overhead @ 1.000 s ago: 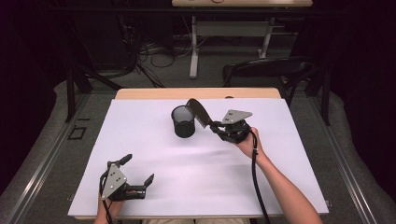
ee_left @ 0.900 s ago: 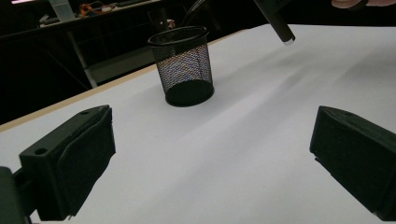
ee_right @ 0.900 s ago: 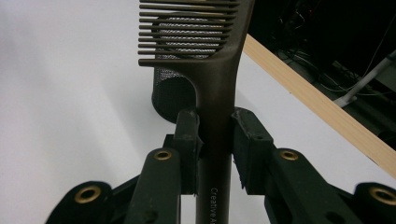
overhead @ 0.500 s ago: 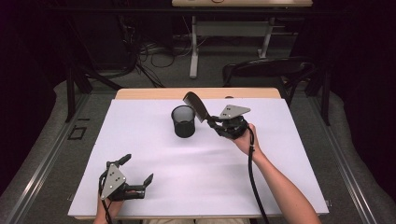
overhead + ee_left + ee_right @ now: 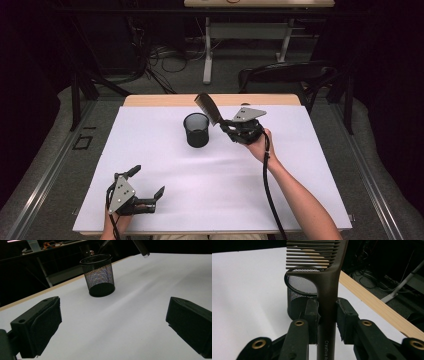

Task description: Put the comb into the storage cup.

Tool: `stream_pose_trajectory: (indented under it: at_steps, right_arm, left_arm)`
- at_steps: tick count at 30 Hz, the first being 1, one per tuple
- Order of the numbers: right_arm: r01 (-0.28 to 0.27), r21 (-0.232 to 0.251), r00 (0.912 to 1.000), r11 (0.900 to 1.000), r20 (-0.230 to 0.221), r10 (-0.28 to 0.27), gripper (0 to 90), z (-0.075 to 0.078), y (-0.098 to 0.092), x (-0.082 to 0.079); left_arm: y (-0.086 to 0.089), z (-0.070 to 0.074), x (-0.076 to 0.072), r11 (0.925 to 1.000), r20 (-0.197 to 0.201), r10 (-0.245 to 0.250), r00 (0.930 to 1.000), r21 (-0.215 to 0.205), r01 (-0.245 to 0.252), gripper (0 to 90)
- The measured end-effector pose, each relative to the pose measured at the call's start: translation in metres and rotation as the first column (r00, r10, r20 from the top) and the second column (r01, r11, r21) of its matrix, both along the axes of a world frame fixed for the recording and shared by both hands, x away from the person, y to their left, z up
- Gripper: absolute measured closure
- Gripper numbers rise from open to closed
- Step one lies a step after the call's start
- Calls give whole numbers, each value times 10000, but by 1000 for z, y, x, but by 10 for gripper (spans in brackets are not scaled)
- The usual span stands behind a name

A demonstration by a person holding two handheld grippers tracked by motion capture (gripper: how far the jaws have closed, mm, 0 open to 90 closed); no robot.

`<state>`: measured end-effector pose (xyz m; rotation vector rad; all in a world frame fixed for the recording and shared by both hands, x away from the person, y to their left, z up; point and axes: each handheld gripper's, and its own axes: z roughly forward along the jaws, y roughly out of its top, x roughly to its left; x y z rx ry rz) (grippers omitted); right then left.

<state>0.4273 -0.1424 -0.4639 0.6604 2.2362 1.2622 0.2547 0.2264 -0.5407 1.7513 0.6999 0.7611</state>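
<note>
A black mesh cup stands upright on the white table sheet, past its middle. Just right of the cup my right gripper is shut on the handle of a dark comb, whose toothed end slants up and over the cup's right rim. In the right gripper view the comb rises between the pads, with the cup behind it. My left gripper rests open near the front left edge, nothing between its fingers. From the left gripper view the cup stands far ahead.
A wooden table edge runs along the far side of the sheet. Beyond it are a dark chair, cables on the floor and a white table leg.
My right gripper has carried the comb a little away and upward, bringing its toothed end from beside the cup to above the cup's right rim. The left gripper has stayed put.
</note>
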Motion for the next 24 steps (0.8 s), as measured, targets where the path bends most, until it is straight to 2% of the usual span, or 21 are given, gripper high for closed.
stream_pose_trajectory:
  at_steps: [24]
  right_arm:
    - [185,233,9998,9996,8,-185,728,16,9,13]
  left_arm:
    - [0,0,0,10000,33,25,10000,35,-26,3]
